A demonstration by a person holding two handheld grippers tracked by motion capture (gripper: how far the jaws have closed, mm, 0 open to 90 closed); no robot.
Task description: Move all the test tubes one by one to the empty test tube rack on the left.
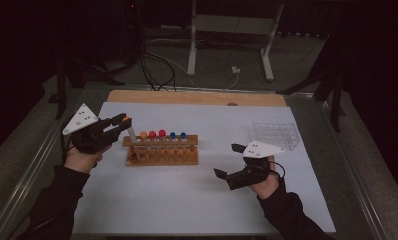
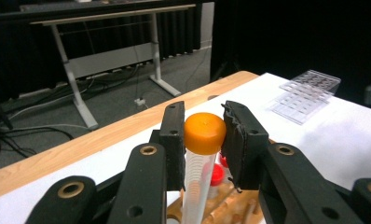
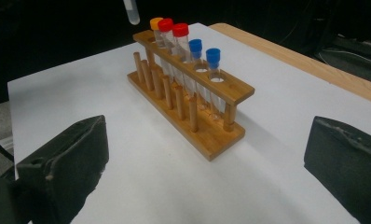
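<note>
A wooden test-tube rack stands on the white sheet, holding several capped tubes: one orange, two red, two blue. My left gripper is shut on the cap of another orange-capped tube, held just above the rack's left end. That tube's rounded bottom hangs over the rack in the right gripper view. My right gripper is open, low over the sheet to the right of the rack, with nothing between its jaws.
A clear plastic tube rack sits at the back right of the sheet. The wooden table edge runs along the far side. Metal desk legs and cables lie on the floor beyond.
</note>
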